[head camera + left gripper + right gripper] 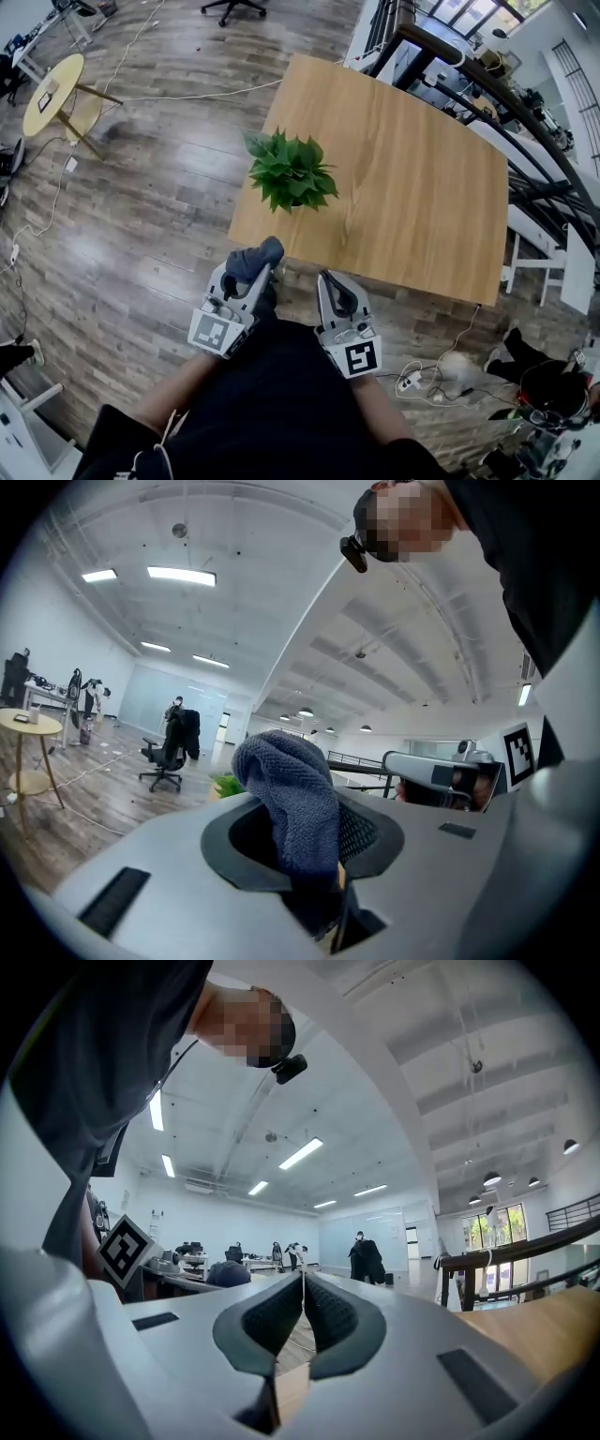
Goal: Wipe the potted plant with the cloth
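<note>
Left tongs (pixel 264 270): clamped on a grey-blue cloth (pixel 292 799), short of the desk's near edge.
Right tongs (pixel 302 1309): pressed together, nothing between them.
Print: black-and-white square patterns on the marker cubes (pixel 219 331).
Potted plant (pixel 291 172): on the wooden desk (pixel 422 187), near its left near corner; leaves hide the pot.
Left gripper view only: office chair (pixel 169 754) draped with a dark garment.
Room: plank floor (pixel 141 225), round yellow table (pixel 52 94).

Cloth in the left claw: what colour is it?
The cloth is dark blue-grey, clearest in the left gripper view.
</note>
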`<state>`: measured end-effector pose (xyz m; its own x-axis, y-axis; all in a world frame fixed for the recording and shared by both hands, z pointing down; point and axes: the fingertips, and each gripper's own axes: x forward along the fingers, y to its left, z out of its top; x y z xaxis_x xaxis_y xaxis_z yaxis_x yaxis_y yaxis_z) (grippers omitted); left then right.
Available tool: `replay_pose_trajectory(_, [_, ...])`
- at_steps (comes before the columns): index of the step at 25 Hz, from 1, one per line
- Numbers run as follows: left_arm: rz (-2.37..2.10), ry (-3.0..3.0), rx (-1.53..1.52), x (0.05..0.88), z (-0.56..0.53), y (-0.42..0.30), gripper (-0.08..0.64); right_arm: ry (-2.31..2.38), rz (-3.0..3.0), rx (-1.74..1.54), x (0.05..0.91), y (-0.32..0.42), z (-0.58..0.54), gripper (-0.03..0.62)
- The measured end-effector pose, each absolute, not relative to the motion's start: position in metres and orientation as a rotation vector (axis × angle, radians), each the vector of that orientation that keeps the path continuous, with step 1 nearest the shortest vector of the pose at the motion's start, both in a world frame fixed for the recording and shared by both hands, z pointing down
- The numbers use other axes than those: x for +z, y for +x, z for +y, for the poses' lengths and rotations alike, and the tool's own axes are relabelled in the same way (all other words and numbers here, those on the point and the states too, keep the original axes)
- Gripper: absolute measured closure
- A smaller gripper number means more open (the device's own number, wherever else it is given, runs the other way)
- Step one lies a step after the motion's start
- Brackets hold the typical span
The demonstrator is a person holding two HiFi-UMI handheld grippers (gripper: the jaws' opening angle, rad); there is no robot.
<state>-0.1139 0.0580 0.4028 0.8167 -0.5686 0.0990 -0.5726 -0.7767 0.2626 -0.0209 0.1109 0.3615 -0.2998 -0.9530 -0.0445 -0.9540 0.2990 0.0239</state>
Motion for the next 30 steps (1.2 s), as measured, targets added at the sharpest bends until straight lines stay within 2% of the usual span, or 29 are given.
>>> replay_pose_trajectory(5, [-0.856,2.738,0.105,0.432,0.016,-0.122,0.431,-1.907,2.525,0.067,0.387,-0.014,0.07,0.574])
replay_pose_trajectory(10, [-0.887,2.74,0.143,0.455,-0.019,-0.121,0.431,-1.984,2.506,-0.122,0.42,0.01,0.048,0.574])
replay_pose_trajectory(15, [-0.849,2.639,0.198,0.501,-0.042,-0.109,0.431,-1.959,2.591,-0.103,0.445,0.027,0.023,0.572])
replay_pose_trajectory(16, [-0.849,2.63,0.237,0.518,-0.044,-0.109,0.431,-1.953,2.629,-0.125,0.455,0.032,0.021,0.559])
replay_pose_trajectory(18, [-0.864,2.612,0.336,0.549,-0.05,-0.113,0.431,-1.928,2.709,-0.207,0.481,0.038,0.02,0.423])
replay_pose_trajectory(19, [-0.875,2.593,0.371,0.56,-0.055,-0.116,0.43,-1.913,2.74,-0.262,0.495,0.04,0.019,0.397])
replay_pose_trajectory(24, [-0.855,2.507,0.455,0.627,-0.071,-0.092,0.431,-1.851,2.896,-0.422,0.574,0.071,0.008,0.342])
replay_pose_trajectory(30, [-0.744,2.508,0.518,0.674,-0.071,-0.04,0.43,-1.636,3.126,-0.494,0.65,0.08,-0.021,0.313])
